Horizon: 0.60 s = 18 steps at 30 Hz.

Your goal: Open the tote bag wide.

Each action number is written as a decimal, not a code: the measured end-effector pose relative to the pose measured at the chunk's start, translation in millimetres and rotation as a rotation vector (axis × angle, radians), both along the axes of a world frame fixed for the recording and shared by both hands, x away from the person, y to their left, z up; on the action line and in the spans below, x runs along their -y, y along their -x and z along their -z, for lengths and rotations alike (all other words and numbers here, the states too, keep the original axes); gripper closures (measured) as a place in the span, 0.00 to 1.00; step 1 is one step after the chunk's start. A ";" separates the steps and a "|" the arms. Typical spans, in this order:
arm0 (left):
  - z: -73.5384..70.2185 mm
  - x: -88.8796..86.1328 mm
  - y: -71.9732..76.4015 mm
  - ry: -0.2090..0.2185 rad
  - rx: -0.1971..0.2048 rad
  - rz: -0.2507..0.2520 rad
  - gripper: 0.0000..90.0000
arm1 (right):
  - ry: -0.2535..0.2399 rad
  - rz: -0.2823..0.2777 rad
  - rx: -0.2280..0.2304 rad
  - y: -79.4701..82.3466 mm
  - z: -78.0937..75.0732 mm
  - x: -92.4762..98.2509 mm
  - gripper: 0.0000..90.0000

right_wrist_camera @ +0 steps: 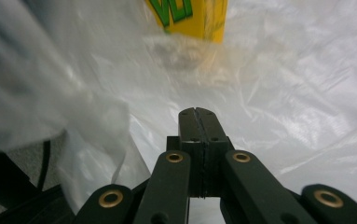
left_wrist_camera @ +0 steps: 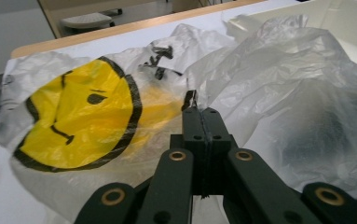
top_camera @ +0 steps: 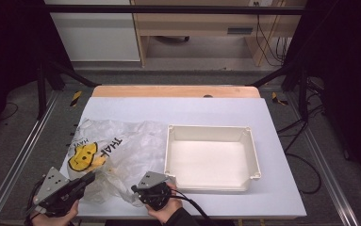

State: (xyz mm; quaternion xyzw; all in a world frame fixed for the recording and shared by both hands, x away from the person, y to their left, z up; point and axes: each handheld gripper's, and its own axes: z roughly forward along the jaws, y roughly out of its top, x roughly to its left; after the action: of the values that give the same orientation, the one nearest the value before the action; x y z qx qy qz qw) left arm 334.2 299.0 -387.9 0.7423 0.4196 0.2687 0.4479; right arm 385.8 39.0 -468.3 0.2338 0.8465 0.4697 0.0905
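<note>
A crumpled clear plastic bag (top_camera: 117, 150) printed with a yellow smiley face (left_wrist_camera: 78, 116) lies on the left half of the white table. My left gripper (top_camera: 92, 176) is at the bag's near left corner; in the left gripper view (left_wrist_camera: 198, 109) its jaws are shut, with a sliver of the film pinched at the tips. My right gripper (top_camera: 134, 189) is at the bag's near right edge. Its jaws (right_wrist_camera: 198, 112) are pressed together against the bag's film (right_wrist_camera: 283, 93), and I see no film between them. Something yellow with green print (right_wrist_camera: 190, 14) shows through the bag.
An empty white plastic bin (top_camera: 211, 129) stands right of the bag, its rim close to my right gripper. The white table top (top_camera: 183, 108) has a wooden strip along its far edge. Metal frame rails run along both sides, and cables lie on the floor at the right.
</note>
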 end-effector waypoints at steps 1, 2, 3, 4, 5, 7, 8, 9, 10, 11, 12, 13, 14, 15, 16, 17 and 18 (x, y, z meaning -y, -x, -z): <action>0.0 0.0 0.0 0.000 0.000 0.000 1.00 | 0.000 0.000 0.000 0.0 0.0 0.0 1.00; 1.1 -3.7 0.5 0.007 0.004 -0.008 1.00 | 0.009 0.001 -0.007 -0.4 3.0 -2.8 1.00; 1.4 -6.7 1.0 0.013 0.003 -0.014 1.00 | 0.023 0.001 -0.023 -0.3 7.8 -6.7 1.00; 1.9 -10.4 1.6 0.020 0.005 -0.022 1.00 | 0.034 -0.002 -0.032 0.3 11.3 -9.4 1.00; 2.3 -13.3 2.2 0.020 0.004 -0.026 1.00 | 0.079 -0.006 -0.053 1.4 17.8 -13.9 1.00; 4.6 -17.0 3.3 0.018 0.002 -0.037 1.00 | 0.091 -0.007 -0.056 1.5 19.6 -15.1 1.00; 5.9 -18.1 3.5 0.013 -0.001 -0.042 1.00 | 0.095 -0.008 -0.054 1.7 20.8 -15.5 1.00; 8.5 -19.9 3.1 0.004 -0.012 -0.047 1.00 | 0.092 -0.004 -0.059 1.6 20.7 -15.7 1.00; 10.3 -21.2 2.8 0.000 -0.015 -0.052 1.00 | 0.085 -0.005 -0.072 0.2 20.7 -15.4 1.00; 12.6 -23.3 2.1 -0.003 -0.024 -0.057 1.00 | 0.085 -0.005 -0.072 0.2 20.7 -15.4 1.00; 14.9 -25.5 1.5 0.005 -0.039 -0.059 1.00 | 0.083 -0.002 -0.075 0.6 20.7 -15.3 1.00; 17.0 -27.7 1.2 0.018 -0.046 -0.057 1.00 | 0.083 -0.001 -0.076 1.0 20.8 -15.0 1.00; 18.9 -29.8 1.0 0.021 -0.058 -0.050 1.00 | 0.082 -0.002 -0.073 1.0 21.1 -14.6 1.00; 20.8 -31.0 0.9 0.018 -0.069 -0.052 1.00 | 0.080 0.000 -0.074 1.2 21.3 -14.4 1.00; 22.8 -31.8 1.1 0.015 -0.079 -0.054 1.00 | 0.074 -0.001 -0.076 1.1 21.6 -13.9 1.00; 24.7 -32.5 1.4 0.008 -0.086 -0.057 1.00 | 0.074 -0.001 -0.076 1.1 21.6 -13.9 1.00; 26.3 -33.4 1.5 0.001 -0.090 -0.062 1.00 | 0.072 -0.001 -0.081 1.1 21.8 -13.3 1.00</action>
State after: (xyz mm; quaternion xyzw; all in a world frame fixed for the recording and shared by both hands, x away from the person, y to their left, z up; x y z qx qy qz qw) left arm 332.7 332.3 -414.3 0.7401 0.4622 0.2485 0.4206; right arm 384.7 52.3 -490.2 0.2487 0.8658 0.4294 0.0644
